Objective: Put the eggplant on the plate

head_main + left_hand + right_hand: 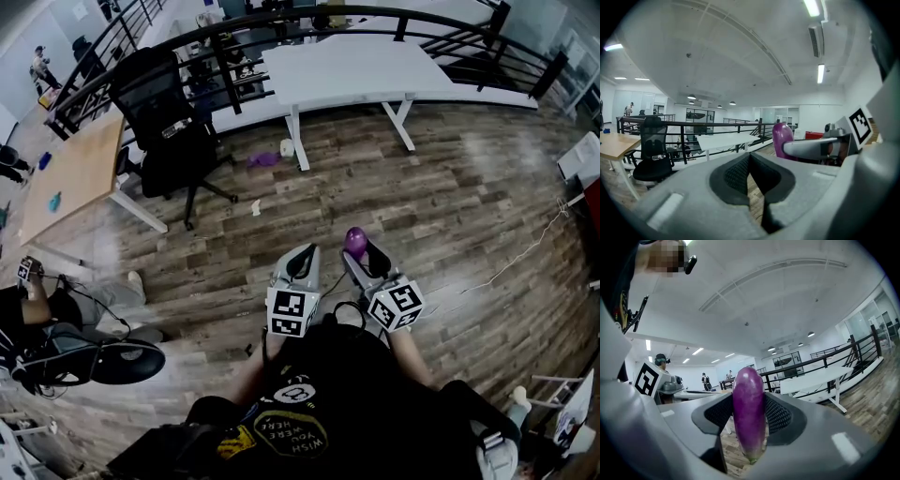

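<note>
right hand-held gripper is closed on the eggplant, which is held upright between its jaws above the wooden floor, one end poking out past them. left hand-held gripper is carried just beside it, jaws brought together with nothing between them. the carrying step is judged to be in hand. no plate is shown in any view, so it must first be found, perhaps on the white bench well apart ahead, before the eggplant is lowered and released.
</note>
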`<state>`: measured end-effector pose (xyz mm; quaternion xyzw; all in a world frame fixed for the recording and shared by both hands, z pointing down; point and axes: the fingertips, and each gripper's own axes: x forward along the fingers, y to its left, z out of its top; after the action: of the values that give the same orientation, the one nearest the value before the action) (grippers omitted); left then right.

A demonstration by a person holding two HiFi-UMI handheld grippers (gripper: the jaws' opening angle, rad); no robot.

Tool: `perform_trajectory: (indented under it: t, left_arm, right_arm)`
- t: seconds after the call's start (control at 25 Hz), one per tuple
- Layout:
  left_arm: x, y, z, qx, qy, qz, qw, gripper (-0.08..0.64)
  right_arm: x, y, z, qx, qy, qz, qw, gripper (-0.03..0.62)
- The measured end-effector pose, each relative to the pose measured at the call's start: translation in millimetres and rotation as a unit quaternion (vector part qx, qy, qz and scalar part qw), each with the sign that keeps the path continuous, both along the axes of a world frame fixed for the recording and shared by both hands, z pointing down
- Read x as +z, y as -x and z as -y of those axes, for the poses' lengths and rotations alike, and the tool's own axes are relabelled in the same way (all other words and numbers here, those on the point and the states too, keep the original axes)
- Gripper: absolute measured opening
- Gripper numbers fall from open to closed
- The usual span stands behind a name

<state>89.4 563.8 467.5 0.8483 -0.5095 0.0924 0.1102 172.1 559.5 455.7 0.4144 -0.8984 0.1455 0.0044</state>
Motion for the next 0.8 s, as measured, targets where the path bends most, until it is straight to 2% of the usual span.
perform_trajectory:
  t: [0.16,0.4,0.56,0.8]
  left_arm:
    - [-0.4,-9.8,2.7,0.005,0.001,0.002,1.0000,0.005]
    - [7.7,-29.2,9.7,0.001,0.001,0.005,1.0000,0.005]
    - [18.1,-38.8,13.7,-0.010,0.009,0.011,0.9998,0.005]
    - [21.4,-46.7,47.4,0.001,0.011,0.026,0.9996,0.005]
  right_arm:
    - [7.5,-9.5,6.0,0.005,0.025,-0.001,1.000,0.216]
    - [14.5,-30.7,10.1,0.000,0.025,0.008,1.000,0.216]
    - [25.2,-42.0,19.1,-0.006,0.042,0.020,0.999,0.216]
    - [36.0,-42.2,50.8,-0.013,0.062,0.022,0.998,0.216]
